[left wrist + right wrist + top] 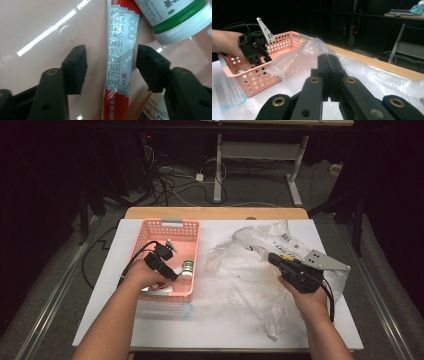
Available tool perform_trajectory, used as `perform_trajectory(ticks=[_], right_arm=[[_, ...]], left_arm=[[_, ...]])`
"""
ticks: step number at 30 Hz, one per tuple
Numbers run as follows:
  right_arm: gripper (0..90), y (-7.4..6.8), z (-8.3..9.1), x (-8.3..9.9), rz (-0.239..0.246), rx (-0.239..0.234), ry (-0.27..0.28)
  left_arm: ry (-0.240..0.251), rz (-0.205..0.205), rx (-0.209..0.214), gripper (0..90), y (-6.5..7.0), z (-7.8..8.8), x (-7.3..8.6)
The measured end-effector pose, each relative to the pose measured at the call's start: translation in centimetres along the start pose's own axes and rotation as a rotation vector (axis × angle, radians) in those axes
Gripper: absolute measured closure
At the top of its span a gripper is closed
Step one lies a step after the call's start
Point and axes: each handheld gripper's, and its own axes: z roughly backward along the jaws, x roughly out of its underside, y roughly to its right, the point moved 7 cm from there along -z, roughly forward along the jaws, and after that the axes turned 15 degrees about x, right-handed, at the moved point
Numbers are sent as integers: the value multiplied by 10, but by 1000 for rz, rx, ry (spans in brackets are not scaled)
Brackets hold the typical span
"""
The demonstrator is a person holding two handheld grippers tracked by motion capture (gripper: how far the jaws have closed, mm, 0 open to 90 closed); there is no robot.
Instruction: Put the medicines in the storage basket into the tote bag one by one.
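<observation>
Tube lies between the parted, untouching jaws of the left tool; we see its hand angled down into the basket. Right tool grips the bag.

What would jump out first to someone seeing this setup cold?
Probably the pink basket left of centre on the white table, with the left gripper lowered into it, its jaws standing either side of a red-and-white ointment tube without touching it; a green-and-white bottle lies beside the tube. Next, the crumpled clear plastic bag spread to the basket's right, where the right gripper has its jaws shut.
</observation>
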Motion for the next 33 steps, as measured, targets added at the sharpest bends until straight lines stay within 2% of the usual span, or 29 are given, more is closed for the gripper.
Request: perform_trajectory(ticks=[3,6,8,18,22,29,33], right_arm=[[900,0,0,0,2,0,1],[900,0,0,1,6,0,1],[900,-1,0,1,4,0,-2],[900,-1,0,2,2,1,-6],[900,0,0,1,5,1,-1],[900,-1,1,1,1,2,0],[900,-1,1,0,4,0,0]], left_arm=[[-14,-20,-40,497,0,0,1],[-6,-12,-47,600,-1,0,1],[0,-8,-48,636,-1,0,1],[42,11,-42,655,-4,1,0],[45,17,-59,656,-5,3,0],[125,18,-83,657,-7,14,0],[208,17,-86,657,-6,24,0]])
